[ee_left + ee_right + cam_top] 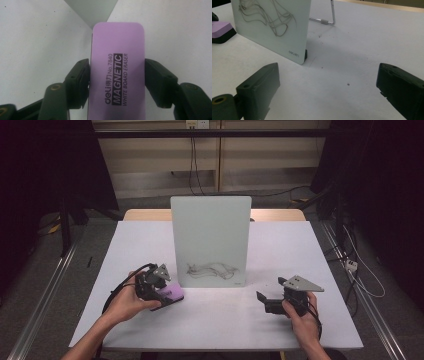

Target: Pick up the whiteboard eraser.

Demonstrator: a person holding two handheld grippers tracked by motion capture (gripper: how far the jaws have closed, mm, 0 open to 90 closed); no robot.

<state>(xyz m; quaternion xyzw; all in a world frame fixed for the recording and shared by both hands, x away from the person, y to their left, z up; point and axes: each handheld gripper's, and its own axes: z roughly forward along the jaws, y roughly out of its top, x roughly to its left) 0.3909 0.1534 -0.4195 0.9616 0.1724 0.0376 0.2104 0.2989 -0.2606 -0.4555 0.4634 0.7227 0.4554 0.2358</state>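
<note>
At about eight o'clock on the white surface (215,320), the left tool (117,82) clamps its black jaws against the two long sides of a flat, purple, round-cornered magnetic whiteboard eraser (117,72), which lies on the surface just beside the lower left corner of the board. At the centre stands an upright, pale rectangular whiteboard (211,240) with dark scribbles (212,270) low on its face. At roughly four o'clock, the right tool (327,92) rests with its jaws spread wide and nothing between them, pointing toward the board.
</note>
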